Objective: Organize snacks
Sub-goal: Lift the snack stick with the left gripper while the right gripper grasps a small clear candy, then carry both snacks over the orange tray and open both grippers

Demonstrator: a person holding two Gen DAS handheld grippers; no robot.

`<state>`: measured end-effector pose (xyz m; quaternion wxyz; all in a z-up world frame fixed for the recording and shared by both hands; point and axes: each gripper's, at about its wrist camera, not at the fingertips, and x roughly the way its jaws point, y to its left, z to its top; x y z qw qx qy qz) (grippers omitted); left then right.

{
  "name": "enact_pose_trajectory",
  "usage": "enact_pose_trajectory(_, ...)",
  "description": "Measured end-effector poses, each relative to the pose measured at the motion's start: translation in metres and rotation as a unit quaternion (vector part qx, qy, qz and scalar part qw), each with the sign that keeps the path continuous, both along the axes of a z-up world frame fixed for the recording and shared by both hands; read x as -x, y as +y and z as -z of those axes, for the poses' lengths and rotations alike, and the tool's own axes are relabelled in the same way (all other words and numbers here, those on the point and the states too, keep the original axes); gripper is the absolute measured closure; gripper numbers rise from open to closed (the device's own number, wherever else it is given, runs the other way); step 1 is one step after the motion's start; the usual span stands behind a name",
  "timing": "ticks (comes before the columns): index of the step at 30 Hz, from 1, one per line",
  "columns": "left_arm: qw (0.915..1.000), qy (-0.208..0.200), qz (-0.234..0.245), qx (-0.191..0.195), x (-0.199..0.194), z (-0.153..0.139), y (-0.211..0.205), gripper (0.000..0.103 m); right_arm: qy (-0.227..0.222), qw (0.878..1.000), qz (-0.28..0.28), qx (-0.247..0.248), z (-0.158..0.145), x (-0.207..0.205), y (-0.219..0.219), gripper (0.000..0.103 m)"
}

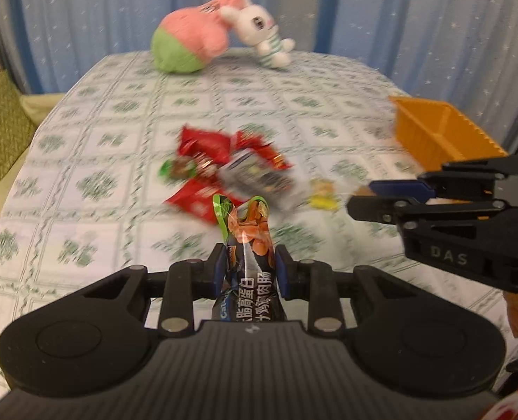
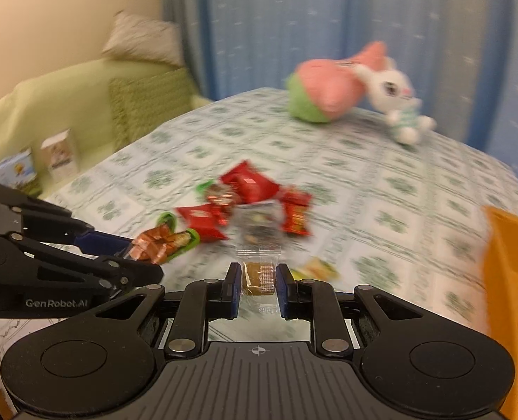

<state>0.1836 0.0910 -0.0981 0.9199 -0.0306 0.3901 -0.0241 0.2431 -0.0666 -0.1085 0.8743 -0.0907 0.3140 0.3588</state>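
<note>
Two in hand: left hand-held gripper [image 1: 251,266] clamps sausage packet [image 1: 248,245]; right hand-held gripper [image 2: 258,280] clamps brown candy [image 2: 258,278].
Left over: snack pile [image 2: 255,206] at 12 o'clock.
Bin: orange bin [image 1: 437,133] at 2 o'clock, apparently empty.

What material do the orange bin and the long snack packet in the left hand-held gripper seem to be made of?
The orange ribbed bin looks like rigid matte plastic: stiff straight walls, a ridged rim, uniform colour. The long sausage snack packet, clamped in the left hand-held gripper, looks like thin glossy plastic film: bright glare, crinkles, contents showing through.

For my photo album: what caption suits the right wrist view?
Right tongs grip a brown snack above the snack pile, orange bin at right.
</note>
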Motion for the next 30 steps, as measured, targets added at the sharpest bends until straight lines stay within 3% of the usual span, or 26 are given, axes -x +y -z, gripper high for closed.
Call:
enact_pose_trajectory(8,0.9989,-0.023,0.038,0.017,-0.01,-0.04,-0.066,0.077,0.019,0.993,0.114,-0.011,-0.044,-0.002,-0.089,0.082)
enact_pose_trajectory(17,0.9944,-0.041,0.095,0.024,-0.033,-0.08,-0.143,0.077,0.012,0.979,0.201,-0.017,-0.084,-0.007,-0.183,0.082)
enact_pose_trajectory(30,0.9855,-0.037,0.162,0.037,-0.059,-0.094,-0.206,0.077,0.028,0.962,0.272,-0.006,-0.095,-0.015,-0.264,0.082)
